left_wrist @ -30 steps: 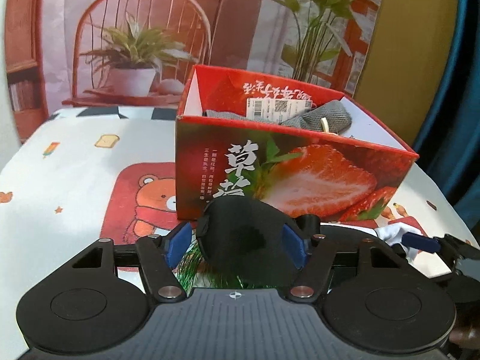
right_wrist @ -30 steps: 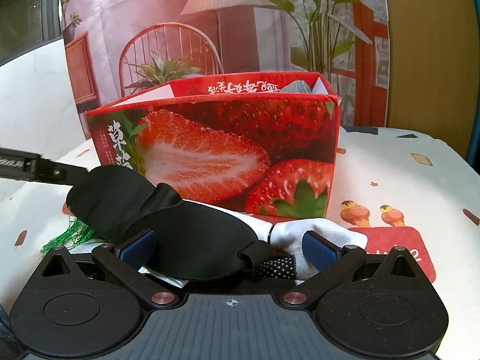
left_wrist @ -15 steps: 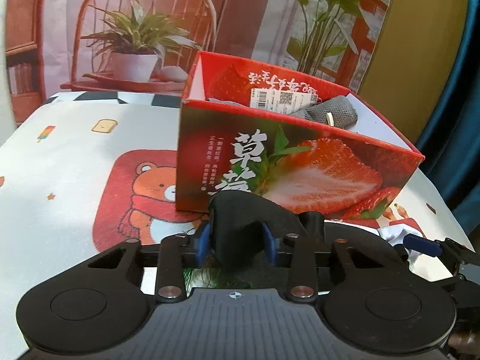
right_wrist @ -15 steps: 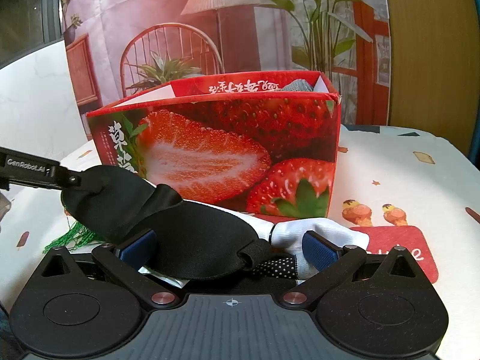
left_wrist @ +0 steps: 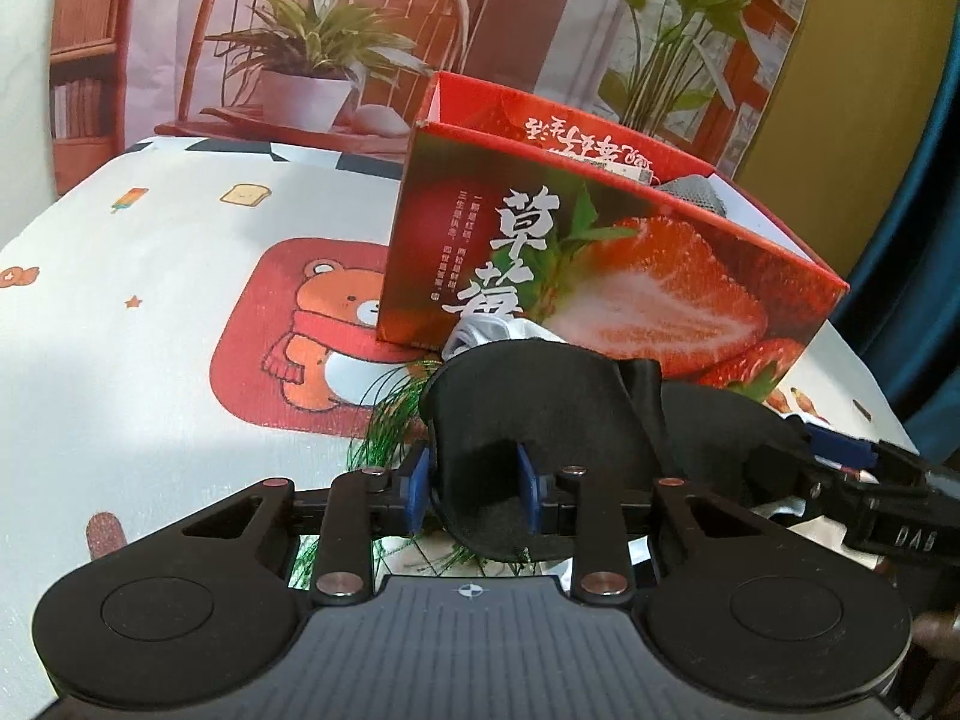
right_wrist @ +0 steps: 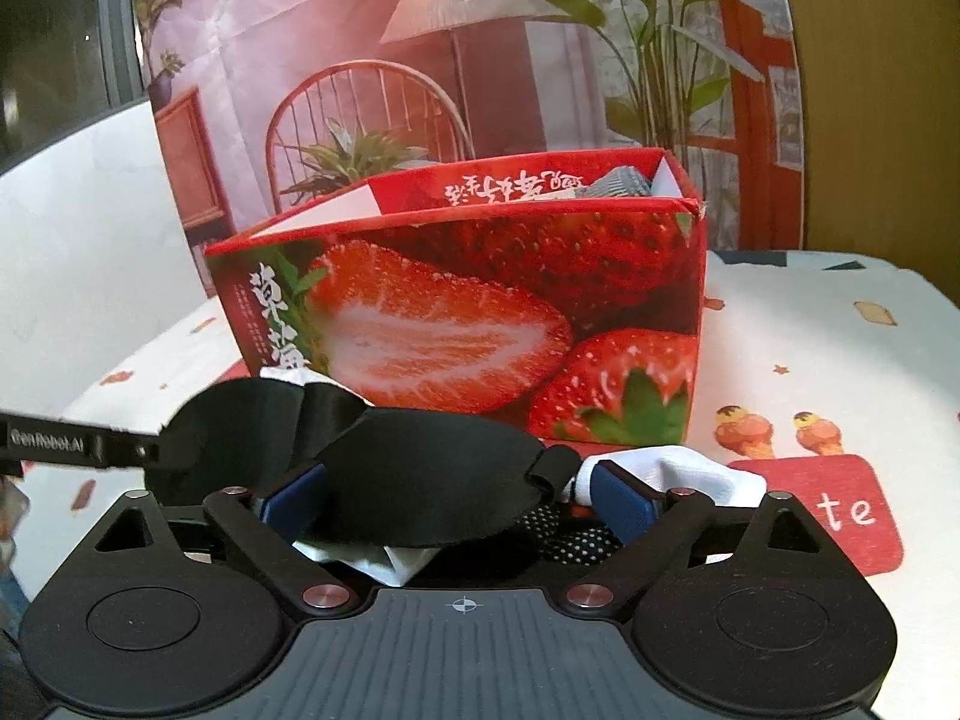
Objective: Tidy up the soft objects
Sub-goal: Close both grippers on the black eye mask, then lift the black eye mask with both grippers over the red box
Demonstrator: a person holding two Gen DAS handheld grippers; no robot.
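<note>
A black eye mask (left_wrist: 540, 396) lies in front of the red strawberry box (left_wrist: 600, 276). My left gripper (left_wrist: 474, 480) pinches the mask's left lobe, which buckles upward between the blue pads; its jaws are still closing. In the right wrist view the mask's other lobe (right_wrist: 420, 456) lies between the wide jaws of my right gripper (right_wrist: 459, 492). Those jaws are closing, and the pads do not press on the mask. A grey cloth (left_wrist: 696, 192) shows inside the box.
A white cloth (right_wrist: 690, 474) and a black dotted fabric (right_wrist: 564, 534) lie under the mask. A green tassel (left_wrist: 390, 420) lies left of it. The strawberry box (right_wrist: 480, 312) stands just behind. A cartoon-print tablecloth (left_wrist: 150, 330) covers the table, with a printed backdrop behind.
My left gripper has closed from wide open onto the mask's left lobe and sunk lower, nearer the box. The right gripper's jaws have narrowed slightly around the other lobe.
</note>
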